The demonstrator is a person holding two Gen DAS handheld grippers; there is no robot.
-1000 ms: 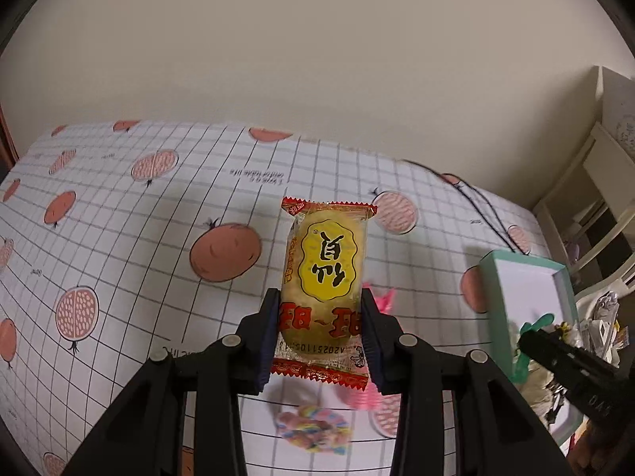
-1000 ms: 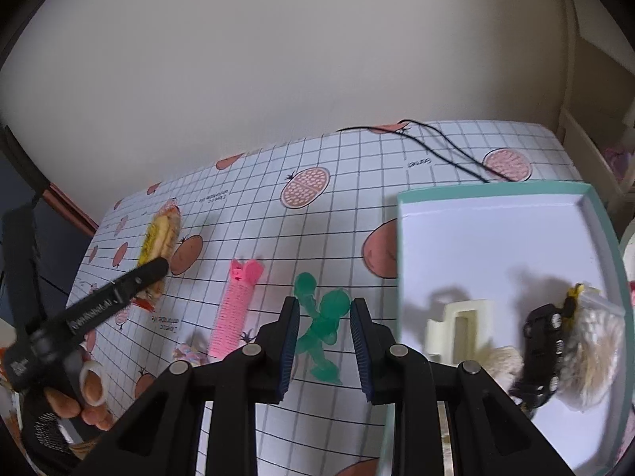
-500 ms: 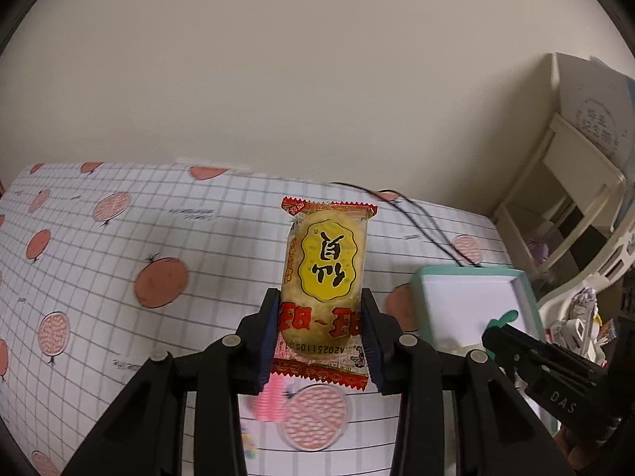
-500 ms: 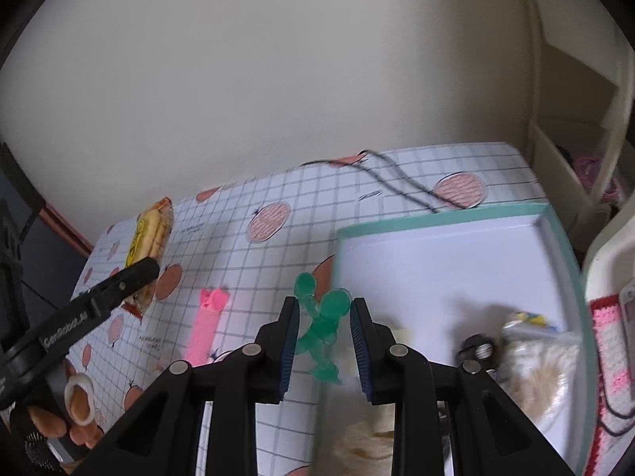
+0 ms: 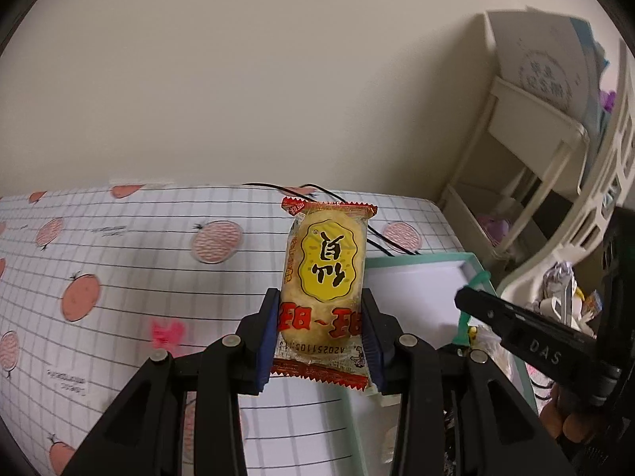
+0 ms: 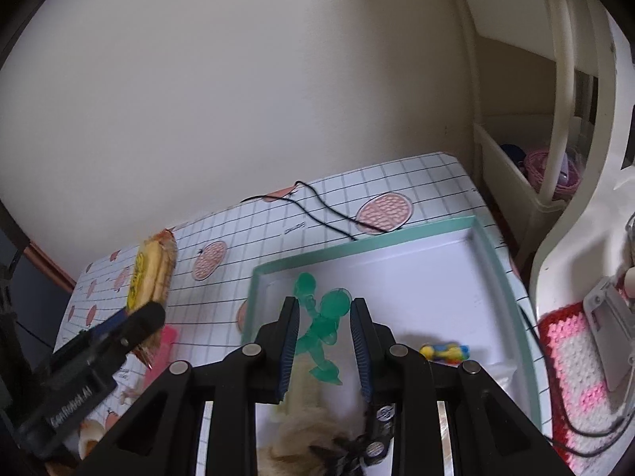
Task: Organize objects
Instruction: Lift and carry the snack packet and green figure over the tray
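Snack packet [image 5: 323, 277] clamped upright in the left gripper [image 5: 322, 337], green figure [image 6: 323, 323] pinched in the right gripper [image 6: 323, 341].

Both held in the air over the teal-rimmed tray [image 6: 500, 277] (white inside) on the gridded tablecloth [image 5: 139, 277]. Down in the tray: small yellow-and-blue toy [image 6: 444, 351], something furry [image 6: 305, 440]. Pink item [image 5: 168, 331] on the cloth just left of the tray; black cable [image 6: 317, 210] trailing behind it.

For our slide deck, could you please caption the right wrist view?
Right gripper carries a green toy figure over the teal-rimmed tray.
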